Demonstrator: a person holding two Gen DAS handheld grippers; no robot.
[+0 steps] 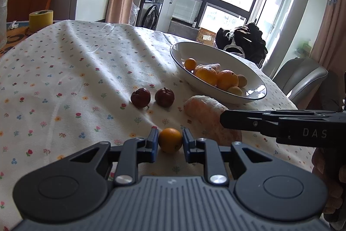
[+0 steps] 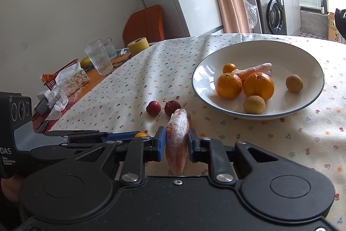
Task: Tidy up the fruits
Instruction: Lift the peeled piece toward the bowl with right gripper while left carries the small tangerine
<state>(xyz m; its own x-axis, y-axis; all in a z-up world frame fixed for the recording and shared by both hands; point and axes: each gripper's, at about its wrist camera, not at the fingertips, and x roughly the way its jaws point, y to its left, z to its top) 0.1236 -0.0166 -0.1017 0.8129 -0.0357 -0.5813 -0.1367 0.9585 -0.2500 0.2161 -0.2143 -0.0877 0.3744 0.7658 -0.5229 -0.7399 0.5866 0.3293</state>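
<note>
Sitting loose, two red fruits [image 2: 153, 108], one bowl [image 2: 201, 79]

left gripper [image 1: 170, 140] clamped, right gripper [image 2: 177, 141] clamped

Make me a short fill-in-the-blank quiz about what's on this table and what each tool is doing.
1. The left tool brackets a small ____ fruit.
2. The right tool grips the wrapped ____.
3. Two dark red fruits lie on the tablecloth, outside the ____.
4. The bowl's rim is edged in ____.

Missing words: orange; carrot; bowl; blue
</note>
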